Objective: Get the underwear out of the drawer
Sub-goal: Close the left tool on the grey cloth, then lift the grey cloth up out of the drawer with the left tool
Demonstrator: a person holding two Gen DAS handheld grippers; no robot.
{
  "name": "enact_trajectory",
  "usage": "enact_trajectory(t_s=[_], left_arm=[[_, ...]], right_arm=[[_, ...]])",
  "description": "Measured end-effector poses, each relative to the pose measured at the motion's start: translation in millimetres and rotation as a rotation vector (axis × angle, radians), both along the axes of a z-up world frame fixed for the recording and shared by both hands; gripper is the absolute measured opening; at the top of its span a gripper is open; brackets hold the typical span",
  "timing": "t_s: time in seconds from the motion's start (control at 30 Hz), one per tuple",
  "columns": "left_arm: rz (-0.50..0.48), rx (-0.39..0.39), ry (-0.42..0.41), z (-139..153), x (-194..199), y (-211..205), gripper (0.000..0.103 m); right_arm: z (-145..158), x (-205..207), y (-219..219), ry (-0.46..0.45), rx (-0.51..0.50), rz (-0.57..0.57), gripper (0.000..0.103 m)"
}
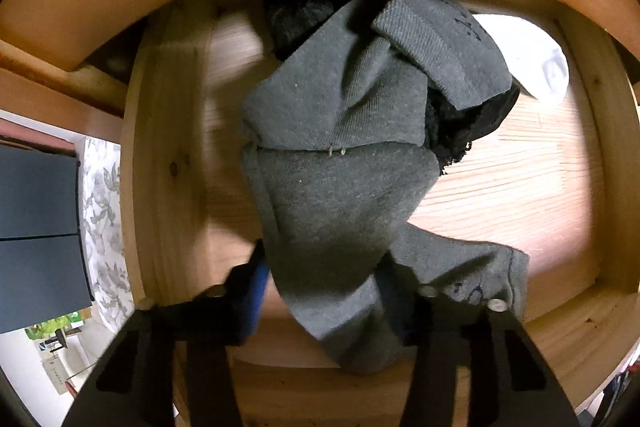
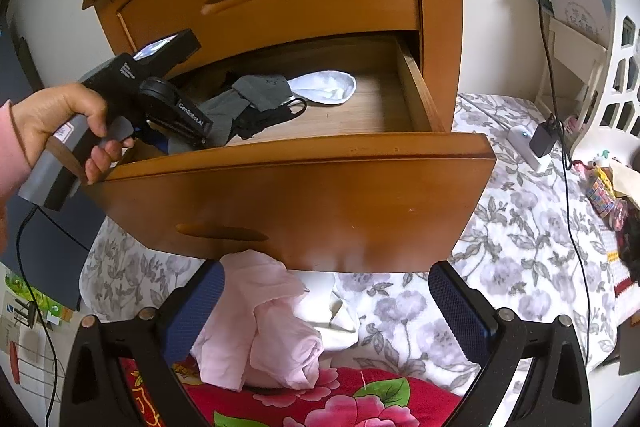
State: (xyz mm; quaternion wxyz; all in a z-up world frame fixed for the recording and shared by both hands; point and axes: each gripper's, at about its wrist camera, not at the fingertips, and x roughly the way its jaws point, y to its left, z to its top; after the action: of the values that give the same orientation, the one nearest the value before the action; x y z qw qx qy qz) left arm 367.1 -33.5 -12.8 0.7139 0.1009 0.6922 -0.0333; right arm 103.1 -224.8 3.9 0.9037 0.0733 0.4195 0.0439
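Left gripper [image 1: 320,291] is clamped on the grey underwear [image 1: 340,195] inside the open drawer [image 2: 304,187]. Right gripper [image 2: 324,307] (jaws wide apart) holds nothing.

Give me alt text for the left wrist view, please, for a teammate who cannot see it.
Looking straight down into an open wooden drawer, the left gripper has its blue-padded fingers on either side of a grey garment at the front of the drawer. Black clothing and a white item lie behind it.
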Motion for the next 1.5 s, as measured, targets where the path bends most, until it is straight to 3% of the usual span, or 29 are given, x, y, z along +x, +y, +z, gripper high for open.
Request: enact_trajectory(t_s=[0.2, 0.33, 0.7, 0.87, 1.0, 1.23, 1.5], left_arm=[[0.055, -0.049, -0.04, 5, -6, 13, 0.02], [0.076, -0.06, -0.073, 7, -8, 25, 0.01], [0.069, -0.042, -0.26, 39, -23, 39, 0.007], [0.077, -0.095, -0.333, 54, -32, 39, 0.006], [0.058, -0.055, -0.445, 72, -47, 37, 0.006], [0.052, -0.105, -0.574, 107, -60, 35, 0.006], [0.004, -0.15, -0.631, 131, -96, 31, 0.006]], right_arm=[[1, 0, -1, 0.0, -0.001, -0.007, 0.103], [2, -1, -3, -0.001, -0.005, -0.013, 0.103], [6, -4, -6, -0.01, -0.007, -0.027, 0.103], [10, -7, -8, -0.017, -0.008, -0.032, 0.103], [13, -9, -9, -0.023, -0.009, -0.039, 0.103], [22, -17, -7, -0.046, -0.014, -0.034, 0.103], [36, -28, -6, -0.081, -0.016, -0.04, 0.103]])
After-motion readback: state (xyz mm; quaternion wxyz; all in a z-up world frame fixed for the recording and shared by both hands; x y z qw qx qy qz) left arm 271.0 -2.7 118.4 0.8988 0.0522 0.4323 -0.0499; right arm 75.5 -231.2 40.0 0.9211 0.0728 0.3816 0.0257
